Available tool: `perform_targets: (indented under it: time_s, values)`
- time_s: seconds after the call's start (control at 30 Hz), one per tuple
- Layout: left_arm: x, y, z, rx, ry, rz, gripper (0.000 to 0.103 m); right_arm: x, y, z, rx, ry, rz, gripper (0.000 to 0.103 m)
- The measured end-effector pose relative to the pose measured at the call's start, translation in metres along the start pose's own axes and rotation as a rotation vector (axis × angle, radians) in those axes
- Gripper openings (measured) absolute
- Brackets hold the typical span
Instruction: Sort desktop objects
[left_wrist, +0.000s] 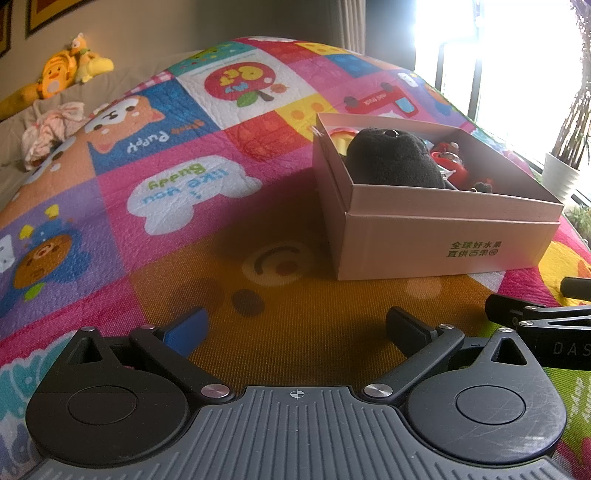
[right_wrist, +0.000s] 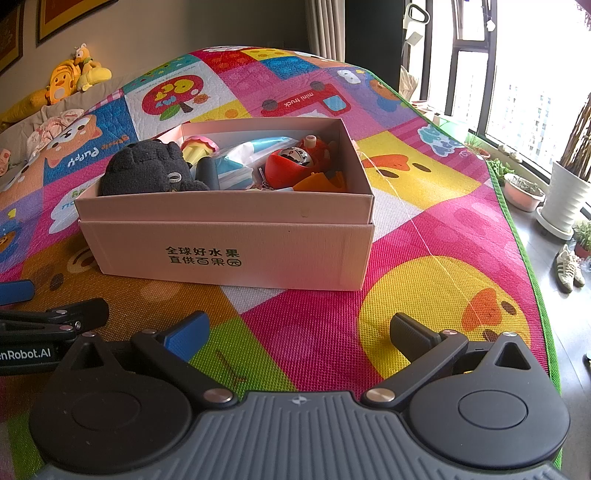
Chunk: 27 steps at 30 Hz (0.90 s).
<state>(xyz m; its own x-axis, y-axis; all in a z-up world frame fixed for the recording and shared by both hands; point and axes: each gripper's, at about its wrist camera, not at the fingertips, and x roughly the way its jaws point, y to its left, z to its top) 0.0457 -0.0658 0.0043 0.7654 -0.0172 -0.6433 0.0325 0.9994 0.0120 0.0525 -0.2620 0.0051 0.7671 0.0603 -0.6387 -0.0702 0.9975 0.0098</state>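
A cardboard box (right_wrist: 225, 236) sits on the colourful play mat (right_wrist: 424, 240), holding a black plush toy (right_wrist: 147, 170), a red round toy (right_wrist: 295, 166) and a plastic bag (right_wrist: 240, 158) — all packed close together. The left claw (left_wrist: 295, 332) and right claw (right_wrist: 299, 336) hover low over the mat just in front of the box — both spread apart, empty.

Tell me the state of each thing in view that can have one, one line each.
left gripper: open, empty, low over the mat.
right gripper: open, empty, low over the mat.
cardboard box: lid off, upright, filled with toys.
black plush: inside the box, at its left end.
red toy: inside the box, toward its right end.
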Motion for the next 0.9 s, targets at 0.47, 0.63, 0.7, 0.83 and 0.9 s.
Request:
perform_targets:
  time_s: [0.47,0.63,0.7,0.83,0.9]
  values:
    - [-0.005,0.003,0.001,-0.006,0.033,-0.009,0.103,0.0,0.0,0.0,-0.001,0.0,-0.001,0.103]
    - [-0.009,0.004,-0.002,-0.02,0.045,0.004,0.103,0.0,0.0,0.0,-0.001,0.0,-0.001,0.103]
    - [-0.009,0.003,-0.002,-0.022,0.047,0.005,0.103,0.0,0.0,0.0,-0.001,0.0,-0.001,0.103]
    - [-0.01,0.004,-0.002,-0.027,0.04,0.001,0.103,0.0,0.0,0.0,-0.001,0.0,-0.001,0.103]
    - [-0.011,0.007,-0.003,-0.044,0.027,-0.005,0.103,0.0,0.0,0.0,0.0,0.0,0.0,0.103]
